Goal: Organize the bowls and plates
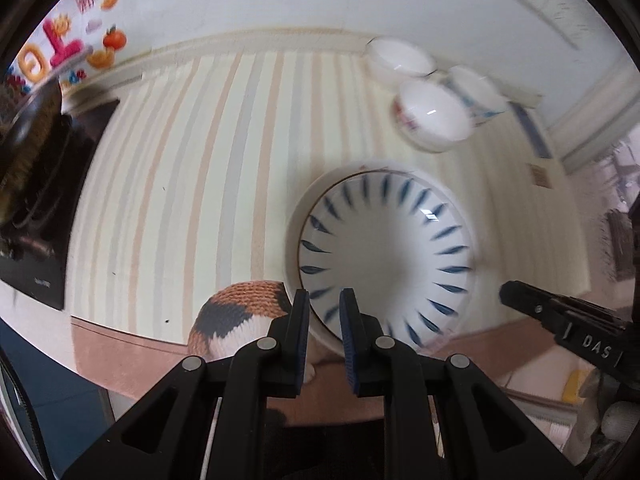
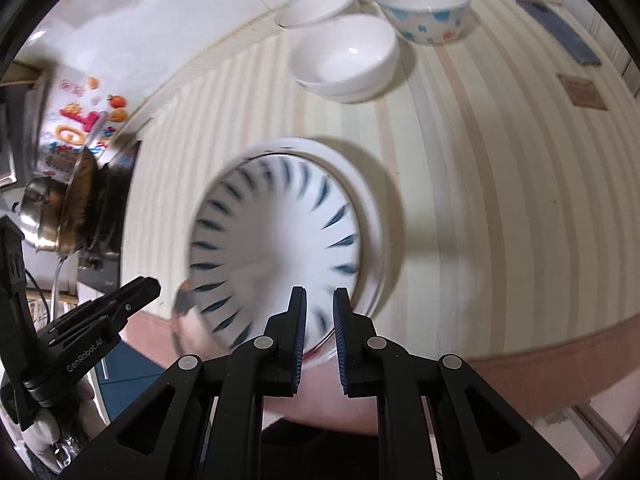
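Observation:
A white bowl with blue dashes (image 1: 384, 256) hangs above the striped table; it also shows in the right wrist view (image 2: 280, 248). My left gripper (image 1: 325, 320) is shut on its near-left rim. My right gripper (image 2: 319, 320) is shut on its near-right rim. Both hold the bowl tilted. At the far side stand a stack of plain white bowls (image 2: 344, 60), a shallow white bowl (image 2: 316, 6) and a bowl with blue and red spots (image 2: 424, 8).
A knitted orange, black and white coaster (image 1: 240, 320) lies at the table's near edge. A dark pan on a stove (image 2: 92, 200) stands at the left. A blue strip (image 2: 560, 28) and a small brown square (image 2: 580, 90) lie at the far right.

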